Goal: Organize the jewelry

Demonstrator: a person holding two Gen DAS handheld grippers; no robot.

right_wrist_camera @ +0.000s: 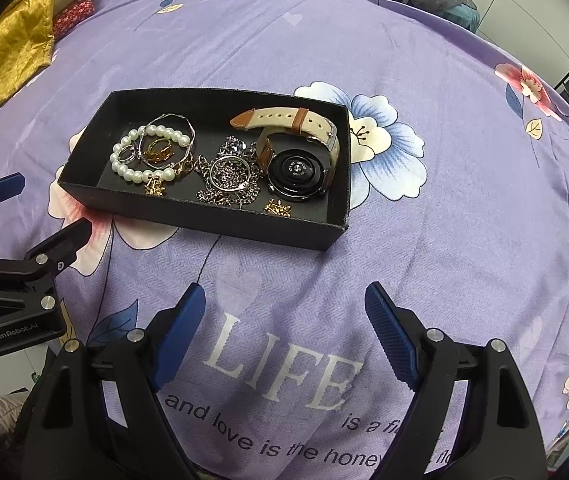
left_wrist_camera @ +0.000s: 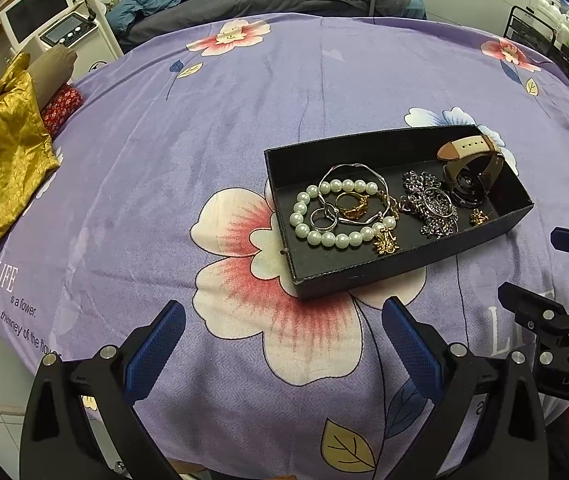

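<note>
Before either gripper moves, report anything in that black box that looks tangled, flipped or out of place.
In the black box, the watch lies face down, sensor back up. The pearl bracelet, silver bangle and rings lie piled over one another at the left end. A dark chain is bunched mid-box. Nothing has spilled onto the cloth.

The left tool (left_wrist_camera: pixel 284 320) and right tool (right_wrist_camera: pixel 284 304) both hover angled downward, jaws spread wide and empty.

- The right gripper (left_wrist_camera: pixel 532 264) is cut off by the left view's right edge.
- The pearl bracelet (right_wrist_camera: pixel 146 156) is partly covered by rings.
- The rack's (left_wrist_camera: pixel 556 36) bottles are blurred, perhaps toiletries.
</note>
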